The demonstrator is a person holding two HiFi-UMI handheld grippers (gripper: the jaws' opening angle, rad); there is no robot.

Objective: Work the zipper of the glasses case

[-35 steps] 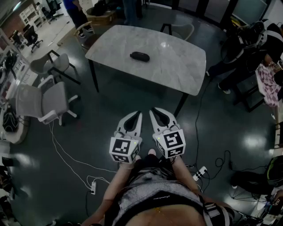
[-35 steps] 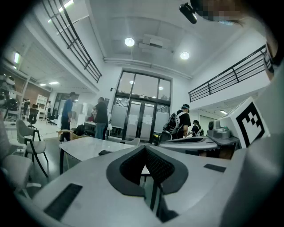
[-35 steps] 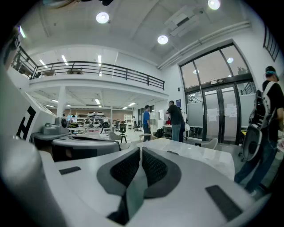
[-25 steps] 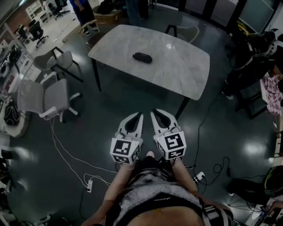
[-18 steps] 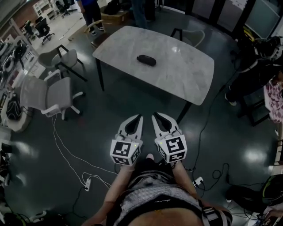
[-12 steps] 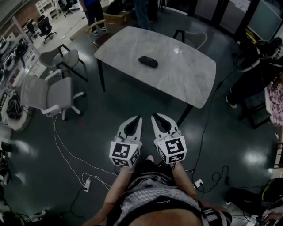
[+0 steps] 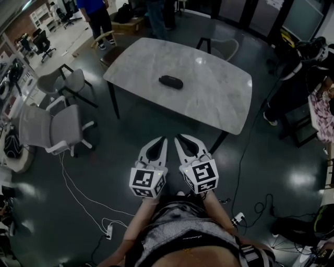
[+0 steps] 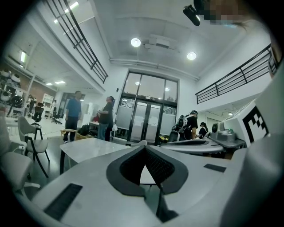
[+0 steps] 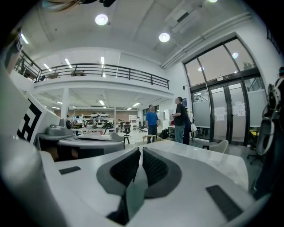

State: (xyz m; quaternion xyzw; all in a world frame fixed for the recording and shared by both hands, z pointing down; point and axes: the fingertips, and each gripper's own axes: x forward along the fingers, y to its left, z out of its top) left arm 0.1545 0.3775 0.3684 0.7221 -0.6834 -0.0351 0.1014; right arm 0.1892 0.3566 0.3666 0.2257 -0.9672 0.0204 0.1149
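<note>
A black glasses case (image 7: 171, 82) lies closed on the grey marble table (image 7: 219, 99), a little left of the table's middle, in the head view. Both grippers are held close to the person's body over the floor, well short of the table and side by side. My left gripper (image 7: 163, 139) is shut with nothing between its jaws, and my right gripper (image 7: 178, 137) is shut and empty too. In the left gripper view my left gripper (image 8: 143, 145) points at the table's edge (image 8: 88, 148). The right gripper view shows my right gripper (image 9: 140, 150) with its pads together; the case is not seen in either gripper view.
Two grey office chairs (image 7: 57, 128) stand left of the table and another chair (image 7: 219, 48) at its far side. Cables and a power strip (image 7: 109, 229) lie on the dark floor. People stand beyond the table (image 7: 96, 15), and one sits at the right (image 7: 302, 68).
The head view has shifted a little, so the table and case sit slightly differently in the picture. Both grippers stay shut, side by side in front of the body.
</note>
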